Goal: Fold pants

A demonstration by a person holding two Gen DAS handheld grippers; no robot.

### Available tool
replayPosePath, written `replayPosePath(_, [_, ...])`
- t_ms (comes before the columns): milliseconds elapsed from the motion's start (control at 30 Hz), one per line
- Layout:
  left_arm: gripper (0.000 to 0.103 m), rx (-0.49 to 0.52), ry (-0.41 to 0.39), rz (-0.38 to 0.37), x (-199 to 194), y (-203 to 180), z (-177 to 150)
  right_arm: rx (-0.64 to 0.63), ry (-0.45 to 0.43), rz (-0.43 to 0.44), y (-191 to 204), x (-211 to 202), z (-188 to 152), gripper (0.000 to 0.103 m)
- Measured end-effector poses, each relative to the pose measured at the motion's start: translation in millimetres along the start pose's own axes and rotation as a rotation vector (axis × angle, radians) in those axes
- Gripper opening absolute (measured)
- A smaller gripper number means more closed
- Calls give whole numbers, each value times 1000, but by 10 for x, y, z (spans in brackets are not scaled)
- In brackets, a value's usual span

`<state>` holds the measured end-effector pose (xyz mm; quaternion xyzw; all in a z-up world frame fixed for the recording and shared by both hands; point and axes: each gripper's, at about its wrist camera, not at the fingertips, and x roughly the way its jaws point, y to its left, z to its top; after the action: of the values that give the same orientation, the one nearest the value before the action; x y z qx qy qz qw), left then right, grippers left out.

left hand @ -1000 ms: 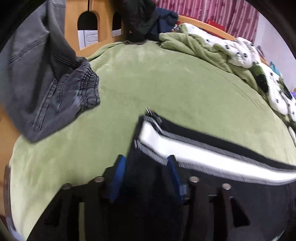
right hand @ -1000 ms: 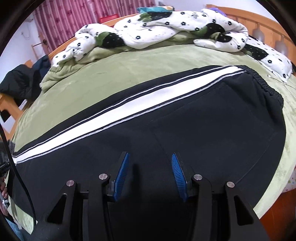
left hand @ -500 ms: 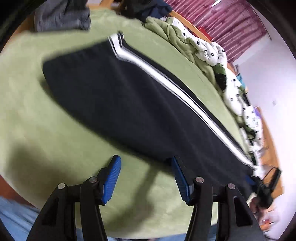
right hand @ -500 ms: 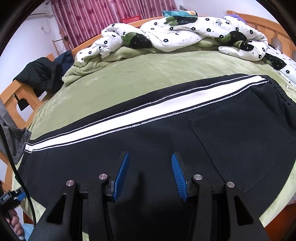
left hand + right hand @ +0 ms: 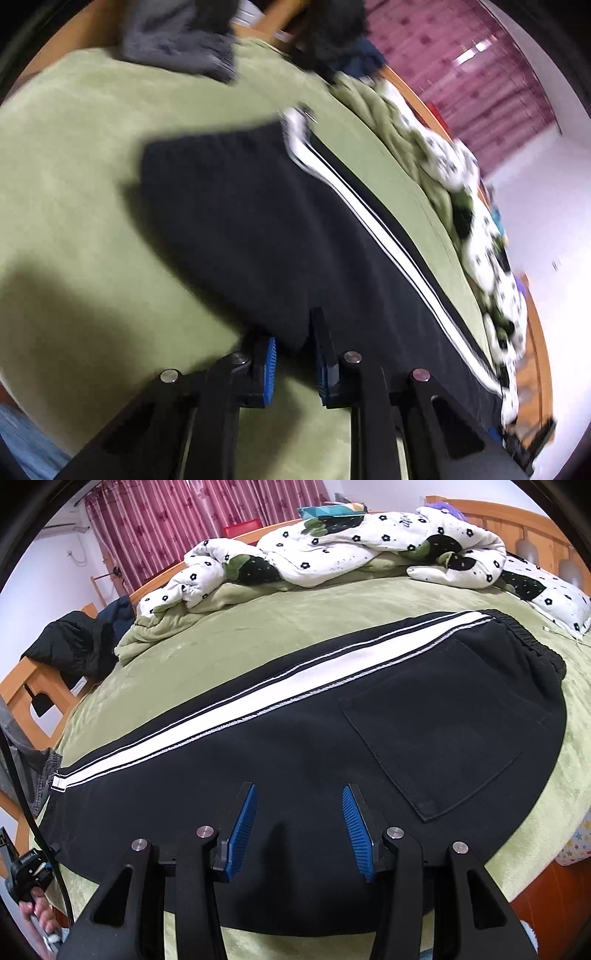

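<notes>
Black pants (image 5: pixel 369 738) with a white side stripe lie flat across the green bed (image 5: pixel 258 627), waistband at the right, leg cuff at the left. They also show in the left wrist view (image 5: pixel 258 229). My right gripper (image 5: pixel 299 812) is open and empty above the near edge of the pants, left of the back pocket. My left gripper (image 5: pixel 291 350) has its blue pads narrowed onto the near edge of the black fabric close to the cuff end; the view is blurred.
A white flowered quilt (image 5: pixel 332 550) and a green blanket are bunched along the far side of the bed. Grey jeans (image 5: pixel 177 40) and dark clothes hang on the wooden footboard (image 5: pixel 33 686). Red curtains hang behind.
My left gripper let go of the cuff, swung back to the near edge of the leg and closed its jaws on the fabric. My right gripper rose slightly and stayed open.
</notes>
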<state>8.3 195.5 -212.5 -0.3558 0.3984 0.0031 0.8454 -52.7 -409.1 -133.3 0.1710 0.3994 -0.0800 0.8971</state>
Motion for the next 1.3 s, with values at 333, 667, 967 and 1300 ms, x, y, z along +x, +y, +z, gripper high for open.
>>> replayPosePath(333, [17, 47, -75, 171, 26, 204, 521, 1, 6, -31, -123, 8, -20, 48])
replayPosePath(667, [49, 206, -66, 350, -116, -85, 274, 54, 10, -88, -673, -49, -3, 48])
replayPosePath(967, [53, 165, -135, 382, -414, -217, 117, -4, -11, -64, -718, -105, 457, 48])
replayPosePath(1300, [53, -22, -86, 218, -32, 149, 329, -34, 0, -33, -389, 68, 327, 48])
